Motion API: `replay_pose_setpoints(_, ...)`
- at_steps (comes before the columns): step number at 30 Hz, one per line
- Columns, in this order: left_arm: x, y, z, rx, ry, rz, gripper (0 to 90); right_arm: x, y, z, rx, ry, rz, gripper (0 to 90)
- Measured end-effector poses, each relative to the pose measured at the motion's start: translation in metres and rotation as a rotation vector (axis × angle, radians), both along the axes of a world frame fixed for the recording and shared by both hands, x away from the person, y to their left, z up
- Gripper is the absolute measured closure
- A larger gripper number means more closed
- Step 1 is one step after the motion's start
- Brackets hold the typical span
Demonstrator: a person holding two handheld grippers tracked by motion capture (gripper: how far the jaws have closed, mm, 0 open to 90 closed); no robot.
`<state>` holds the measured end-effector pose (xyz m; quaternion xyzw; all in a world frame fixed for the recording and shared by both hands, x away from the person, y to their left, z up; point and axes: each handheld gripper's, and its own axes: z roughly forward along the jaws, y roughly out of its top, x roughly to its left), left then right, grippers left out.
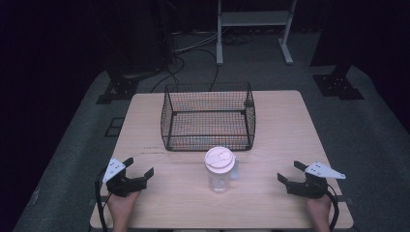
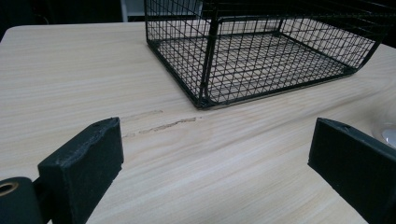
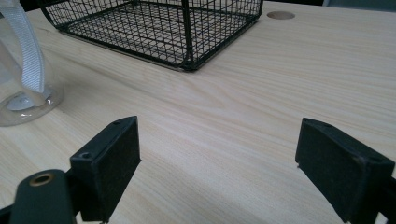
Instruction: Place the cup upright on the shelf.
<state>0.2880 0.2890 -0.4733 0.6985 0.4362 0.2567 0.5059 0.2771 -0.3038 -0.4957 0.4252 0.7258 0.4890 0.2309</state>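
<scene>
A clear bottle [image 1: 220,170] with a white lid stands upright near the front middle of the table [image 1: 290,130], just in front of a black wire basket [image 1: 208,116] that sits empty at the centre. The left tongs [image 1: 140,168] rest at the front left and the right tongs [image 1: 287,172] at the front right, each held low over the wood by a hand and well apart from the bottle — a symmetrical ready stance, both pointing inward and forward. Both tongs stand wide, nothing between their jaws; in the left gripper view only bare table and the basket's near corner [image 2: 203,100] lie ahead. In the right gripper view the bottle's base [image 3: 23,105] shows at the left edge with a white strap [image 3: 29,51] hanging down its side — probably a carry loop, though the top is cut off. The open basket just behind the bottle suggests it is the likely place to put it.
</scene>
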Motion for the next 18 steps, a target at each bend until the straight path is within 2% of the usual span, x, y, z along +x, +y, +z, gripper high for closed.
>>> replay_pose_setpoints(18, -0.0029, -0.0102, 0.0025, 0.036, 0.007, -0.053, 2.2, 0.0001, 0.0009, -0.0001, -0.008, 0.002, -0.002, 12.9)
